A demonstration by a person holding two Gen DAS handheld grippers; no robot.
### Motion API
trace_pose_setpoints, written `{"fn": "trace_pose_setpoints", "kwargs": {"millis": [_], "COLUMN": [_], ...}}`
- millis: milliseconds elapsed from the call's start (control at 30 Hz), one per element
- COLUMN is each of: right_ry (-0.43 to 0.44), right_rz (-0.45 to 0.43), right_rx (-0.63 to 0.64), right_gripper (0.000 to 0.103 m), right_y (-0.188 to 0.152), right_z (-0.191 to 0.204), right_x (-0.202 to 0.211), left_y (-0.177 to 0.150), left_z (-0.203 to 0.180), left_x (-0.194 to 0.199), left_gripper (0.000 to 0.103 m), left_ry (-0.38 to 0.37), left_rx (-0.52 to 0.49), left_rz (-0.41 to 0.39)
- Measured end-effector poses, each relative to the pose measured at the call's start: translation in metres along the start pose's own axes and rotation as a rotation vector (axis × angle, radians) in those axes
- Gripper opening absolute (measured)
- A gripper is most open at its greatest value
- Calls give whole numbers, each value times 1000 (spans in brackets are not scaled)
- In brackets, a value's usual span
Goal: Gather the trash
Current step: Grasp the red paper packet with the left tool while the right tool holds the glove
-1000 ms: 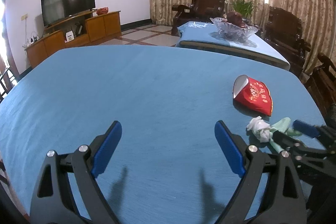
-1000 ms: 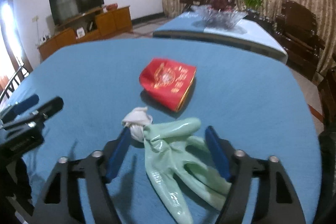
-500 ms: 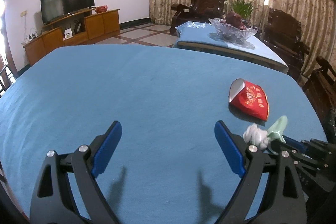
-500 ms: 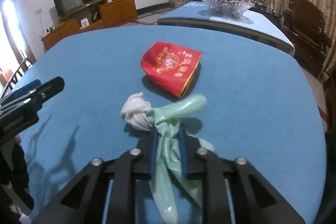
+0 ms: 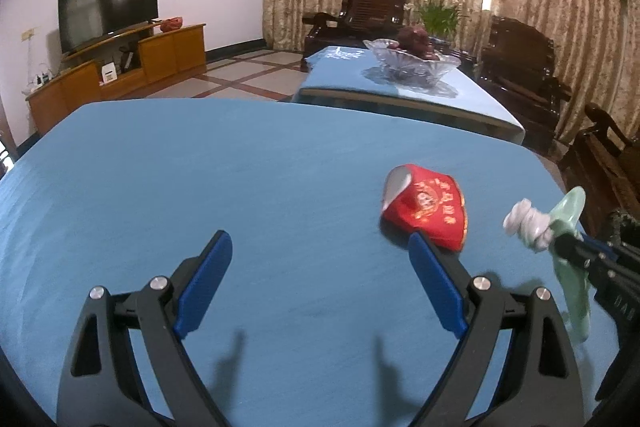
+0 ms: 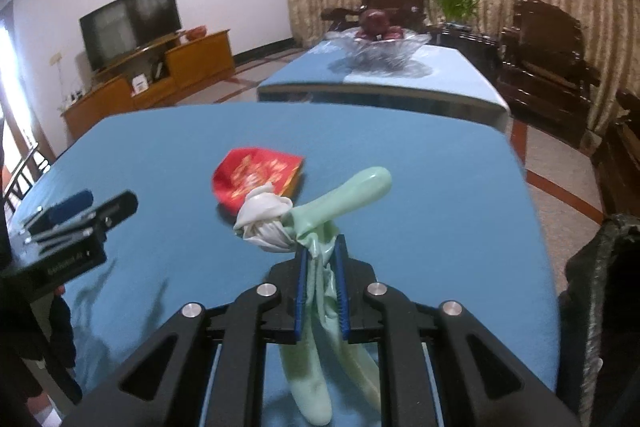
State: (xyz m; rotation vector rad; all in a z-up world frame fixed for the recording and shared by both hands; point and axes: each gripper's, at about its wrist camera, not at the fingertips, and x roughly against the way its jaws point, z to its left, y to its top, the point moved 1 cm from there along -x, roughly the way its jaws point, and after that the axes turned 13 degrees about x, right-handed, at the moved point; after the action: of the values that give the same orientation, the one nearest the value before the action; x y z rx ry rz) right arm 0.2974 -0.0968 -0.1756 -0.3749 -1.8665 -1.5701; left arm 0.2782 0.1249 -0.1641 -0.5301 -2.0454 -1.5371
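Note:
My right gripper (image 6: 320, 259) is shut on a pale green rubber glove (image 6: 340, 195) with a white knotted cuff (image 6: 266, 213), held off the blue table (image 6: 420, 187). The glove also shows at the right of the left wrist view (image 5: 570, 267), with the right gripper (image 5: 568, 243) pinching it. A red paper packet (image 5: 428, 207) lies on the table just beyond my left gripper's right finger; in the right wrist view it (image 6: 256, 175) lies behind the glove. My left gripper (image 5: 320, 259) is open and empty above the table, and shows at the left of the right wrist view (image 6: 84, 211).
A second blue-covered table (image 5: 400, 83) with a glass fruit bowl (image 5: 412, 61) stands beyond the far edge. Dark wooden chairs (image 5: 524, 67) line the right side and back. A TV cabinet (image 5: 120, 75) stands at far left. A dark bag edge (image 6: 608, 267) shows at right.
My right gripper closed on the green glove and lifted it off the table. My left gripper stayed open and shifted a little toward the red packet.

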Motion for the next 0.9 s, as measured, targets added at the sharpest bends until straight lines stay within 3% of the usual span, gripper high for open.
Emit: {"fn": "trace_pose_setpoints", "kwargs": {"millis": [533, 900], "right_ry": [-64, -59], "right_rz": [0, 0], "right_rx": [-102, -123], "right_gripper": [13, 13], "right_y": [2, -2], "right_z": [-68, -75], "right_x": [-17, -25], "left_y": [-4, -9], "left_z": [-81, -102], "left_x": [-63, -104], "left_gripper": [87, 87], "left_ry": [-87, -44], "left_rx": [-81, -109], "left_rz": [62, 136]}}
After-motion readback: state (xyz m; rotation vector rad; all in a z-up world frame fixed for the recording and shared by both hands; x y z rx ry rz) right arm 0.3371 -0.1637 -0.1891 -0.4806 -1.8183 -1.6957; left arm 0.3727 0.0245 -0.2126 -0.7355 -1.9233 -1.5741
